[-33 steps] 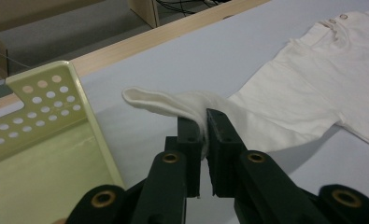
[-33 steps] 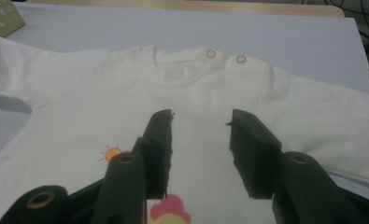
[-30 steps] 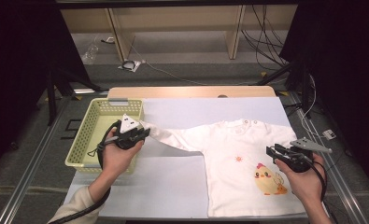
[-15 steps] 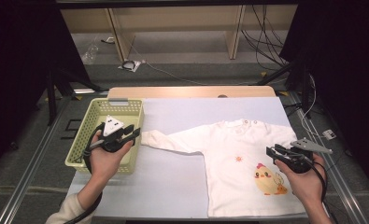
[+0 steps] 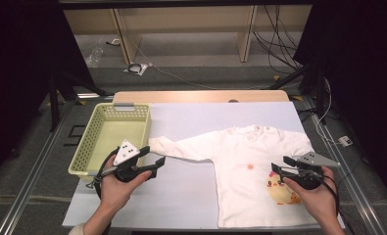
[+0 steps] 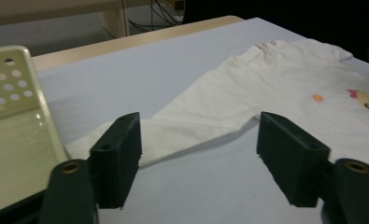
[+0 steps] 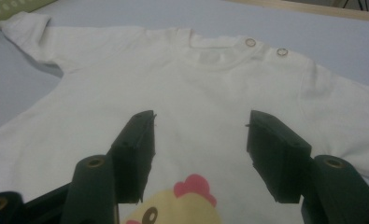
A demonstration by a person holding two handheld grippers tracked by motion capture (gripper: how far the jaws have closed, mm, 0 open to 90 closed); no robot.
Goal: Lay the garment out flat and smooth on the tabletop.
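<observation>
My left gripper [image 5: 154, 162] has just been opening, jaws apart with nothing between them, beside the shirt's [image 5: 250, 161] sleeve [image 5: 176, 147]; my right gripper [image 5: 280, 168] stands open over the chick print [image 5: 278, 188]

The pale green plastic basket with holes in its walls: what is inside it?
The pale green plastic basket holds nothing on the visible floor. Its near right corner is covered by the left claw and the hand, so that part cannot be seen.

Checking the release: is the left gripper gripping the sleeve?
No; the left gripper has open jaws, the sleeve lying flat beyond them.
</observation>
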